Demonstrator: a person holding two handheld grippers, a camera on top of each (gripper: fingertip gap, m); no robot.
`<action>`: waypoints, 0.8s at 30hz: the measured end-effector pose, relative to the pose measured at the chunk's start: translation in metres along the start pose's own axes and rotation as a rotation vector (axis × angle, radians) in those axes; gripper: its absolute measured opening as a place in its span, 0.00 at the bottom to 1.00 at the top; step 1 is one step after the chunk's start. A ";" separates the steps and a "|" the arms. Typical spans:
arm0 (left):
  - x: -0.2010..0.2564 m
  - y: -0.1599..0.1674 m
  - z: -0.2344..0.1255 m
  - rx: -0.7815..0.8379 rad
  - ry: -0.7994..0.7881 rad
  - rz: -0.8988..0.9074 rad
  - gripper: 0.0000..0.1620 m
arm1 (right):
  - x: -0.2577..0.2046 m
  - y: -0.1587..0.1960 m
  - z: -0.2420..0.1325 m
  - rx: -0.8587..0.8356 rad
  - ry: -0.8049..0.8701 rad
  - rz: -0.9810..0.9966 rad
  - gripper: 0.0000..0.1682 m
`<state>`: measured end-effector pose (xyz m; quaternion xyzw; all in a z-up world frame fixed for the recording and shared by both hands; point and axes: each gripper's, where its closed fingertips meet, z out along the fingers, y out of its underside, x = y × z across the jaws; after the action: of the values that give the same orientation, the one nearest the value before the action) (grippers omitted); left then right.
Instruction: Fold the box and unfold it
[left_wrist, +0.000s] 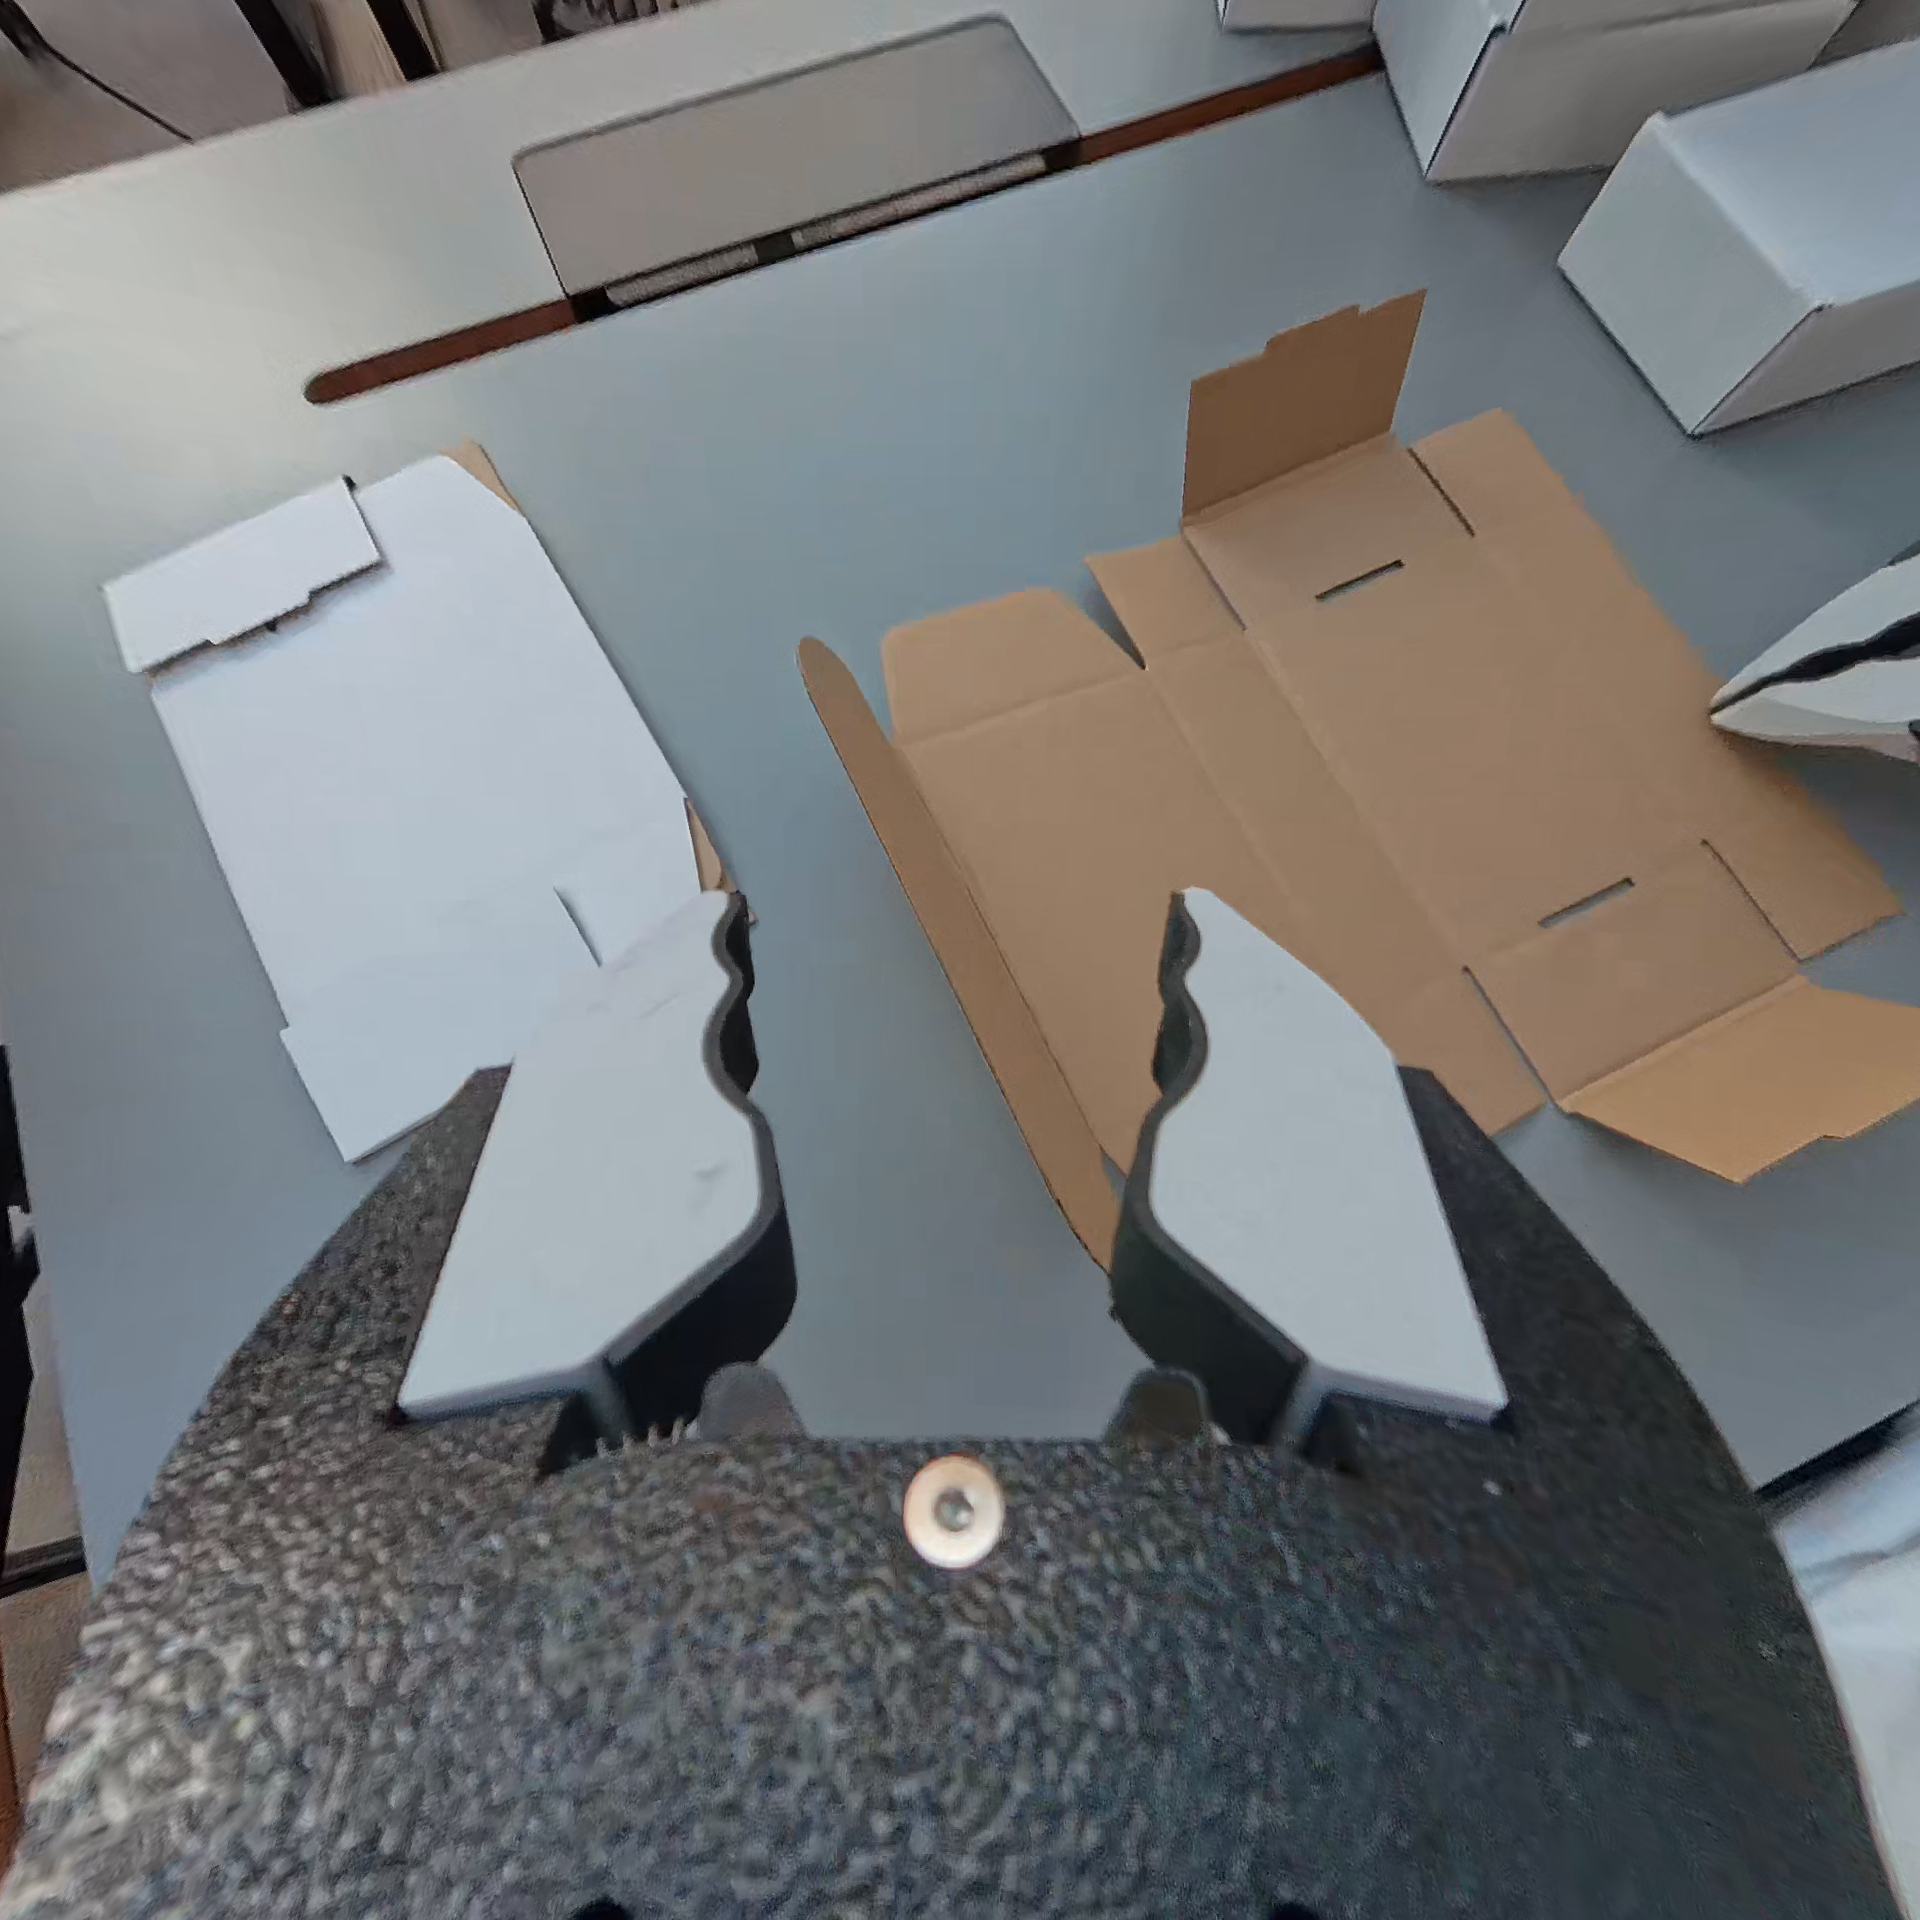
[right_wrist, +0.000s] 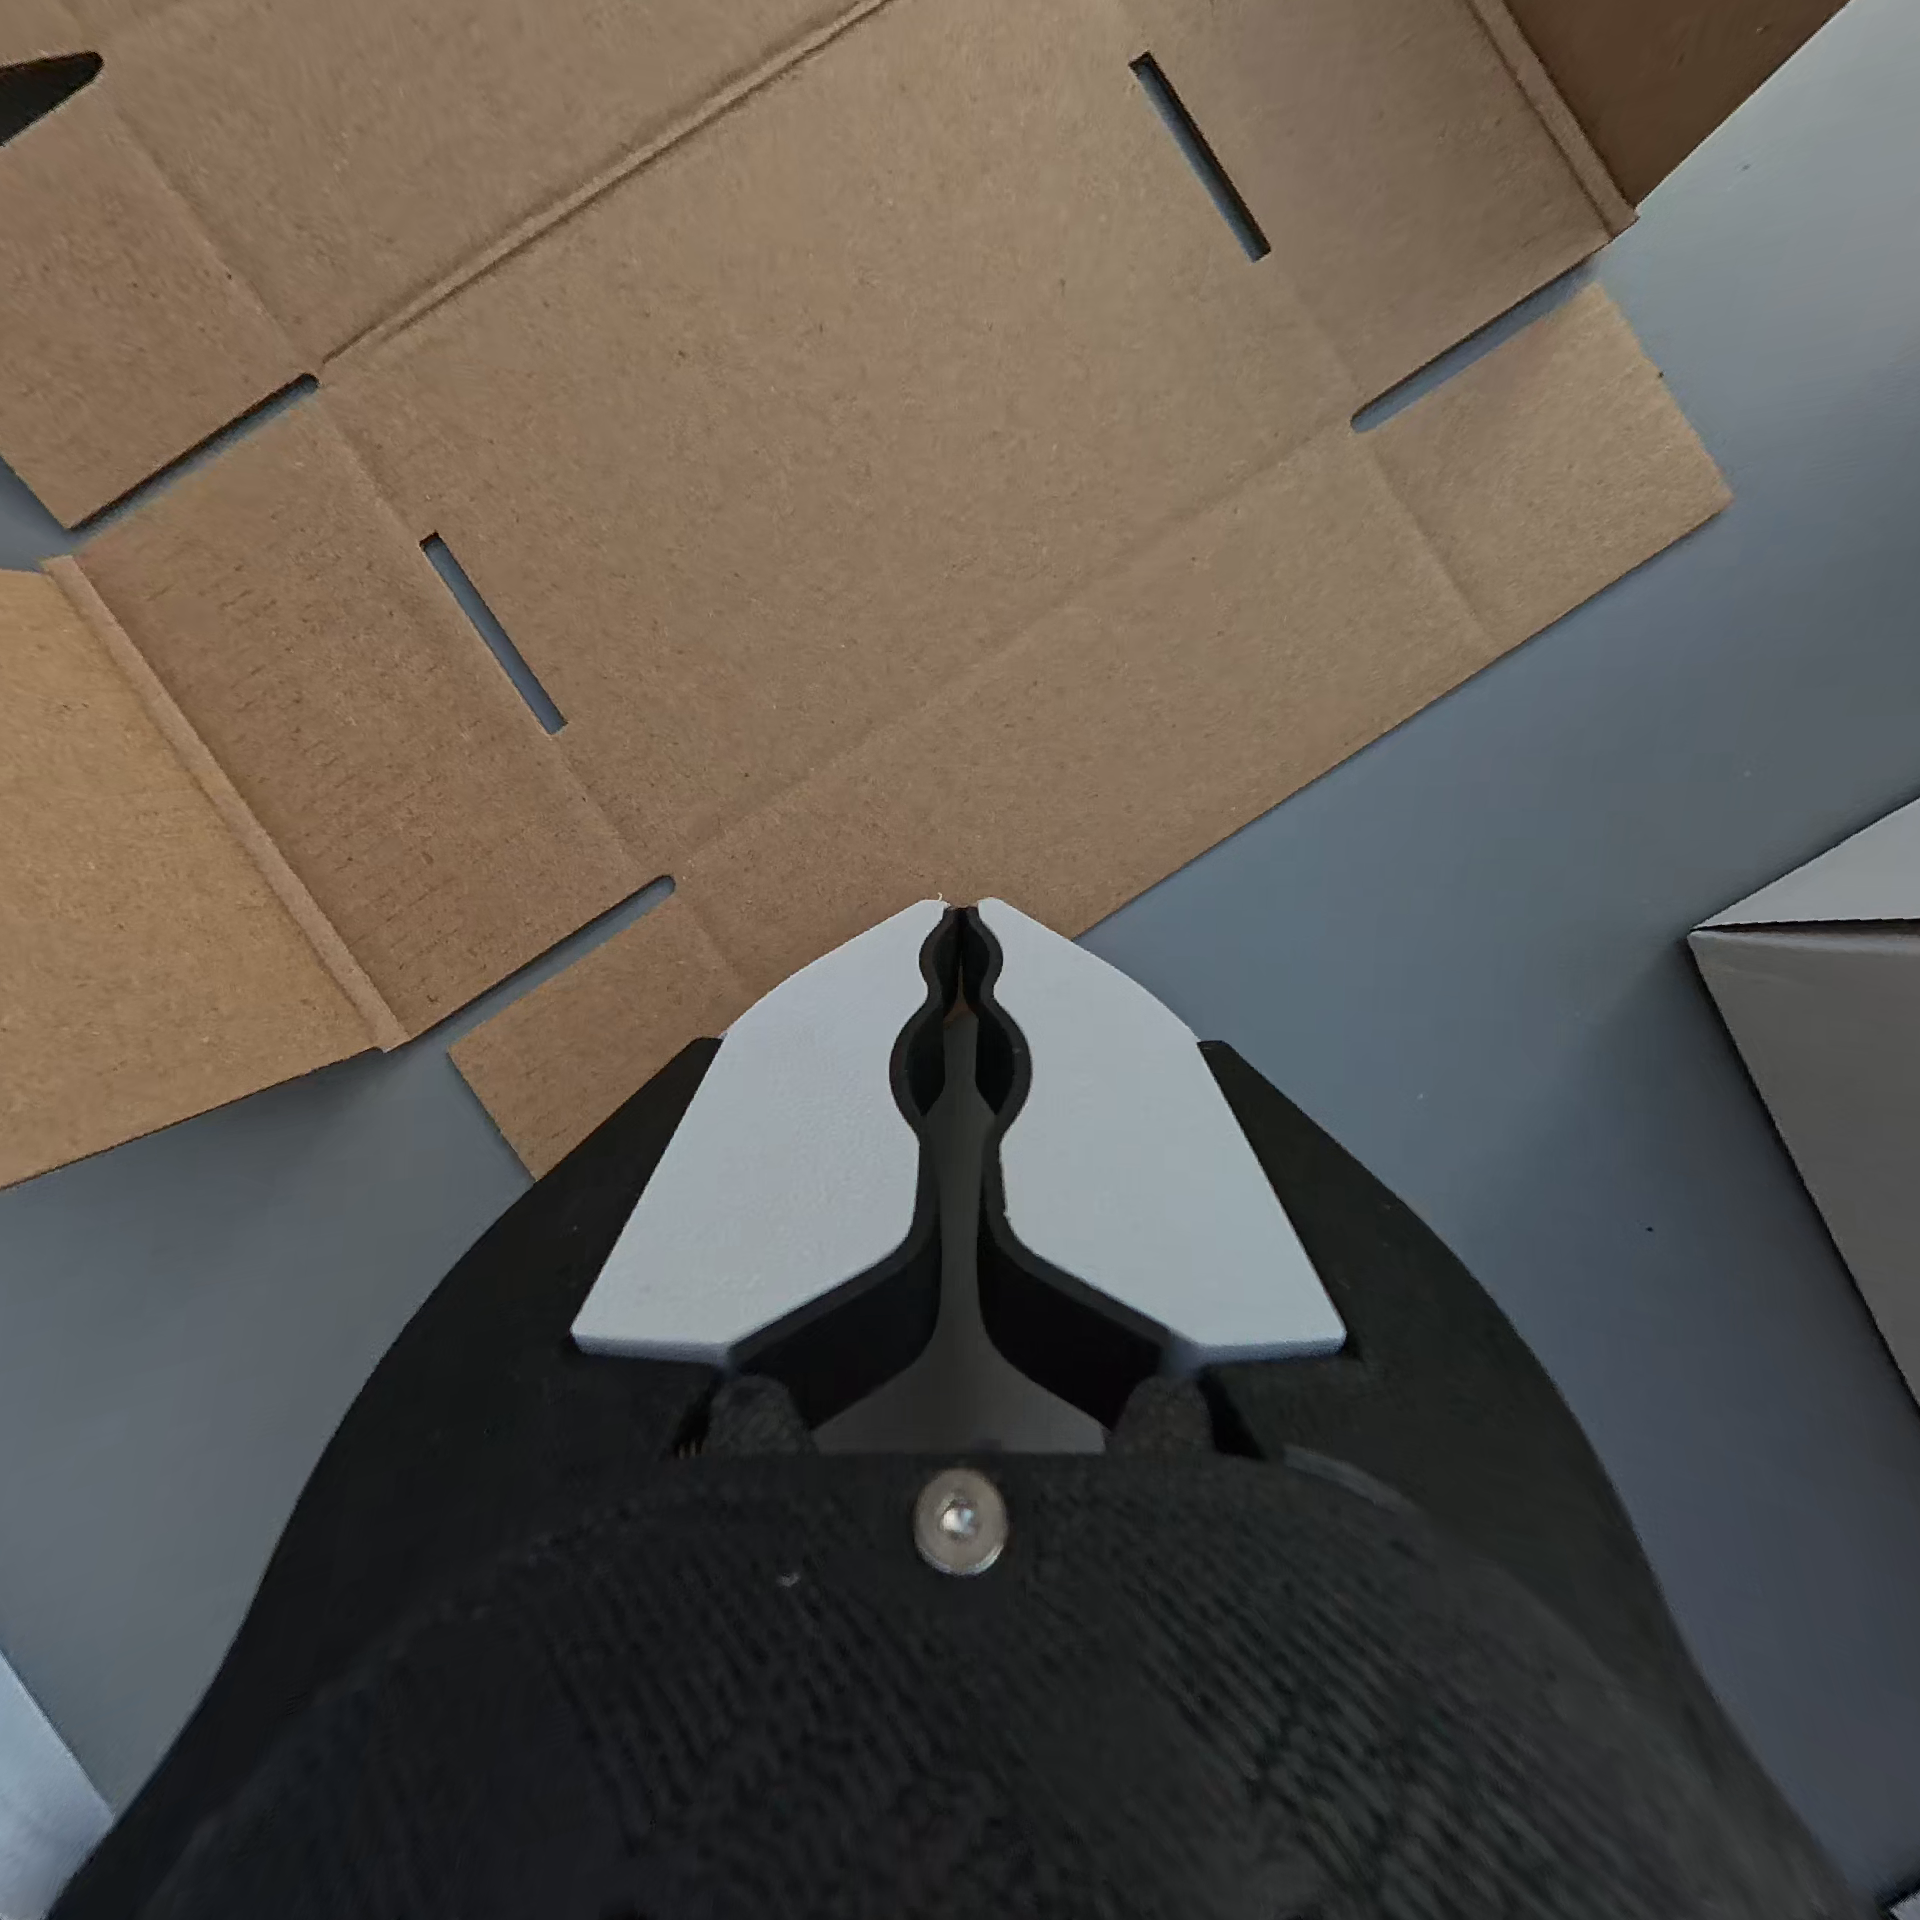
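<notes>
The unfolded brown cardboard box (left_wrist: 1403, 748) lies inside-up on the grey table (left_wrist: 779, 468). Its far end flap (left_wrist: 1299, 416) stands upright and its long left flap (left_wrist: 935, 935) tilts up. My left gripper (left_wrist: 956, 899) is open and empty, held above the table just left of the box. My right gripper (right_wrist: 961, 912) is shut, its tips at the edge of the box's near side flap (right_wrist: 1039, 727); I cannot tell whether it pinches the cardboard. It also shows at the right edge of the left wrist view (left_wrist: 1829, 675).
A flat white box blank (left_wrist: 416, 748) lies on the left of the table. Assembled white boxes (left_wrist: 1766, 270) stand at the back right, and one (right_wrist: 1829, 1039) is right of my right gripper. A grey hatch cover (left_wrist: 790, 156) sits at the table's far edge.
</notes>
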<state>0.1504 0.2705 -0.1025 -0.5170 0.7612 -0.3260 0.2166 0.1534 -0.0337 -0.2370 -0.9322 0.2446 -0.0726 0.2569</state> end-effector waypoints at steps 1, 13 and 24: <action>-0.002 0.007 0.010 -0.075 0.030 -0.013 0.47 | 0.000 0.000 0.000 -0.002 0.005 -0.003 0.00; 0.038 0.081 0.069 -0.651 0.377 -0.241 0.48 | 0.000 0.000 0.000 0.047 0.021 0.005 0.00; 0.046 0.101 0.075 -0.584 0.606 -0.488 0.13 | 0.000 -0.001 0.000 0.111 -0.040 0.031 0.00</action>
<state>0.1187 0.2331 -0.2269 -0.6013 0.7063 -0.2759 -0.2518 0.1540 -0.0333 -0.2362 -0.9139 0.2492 -0.0634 0.3142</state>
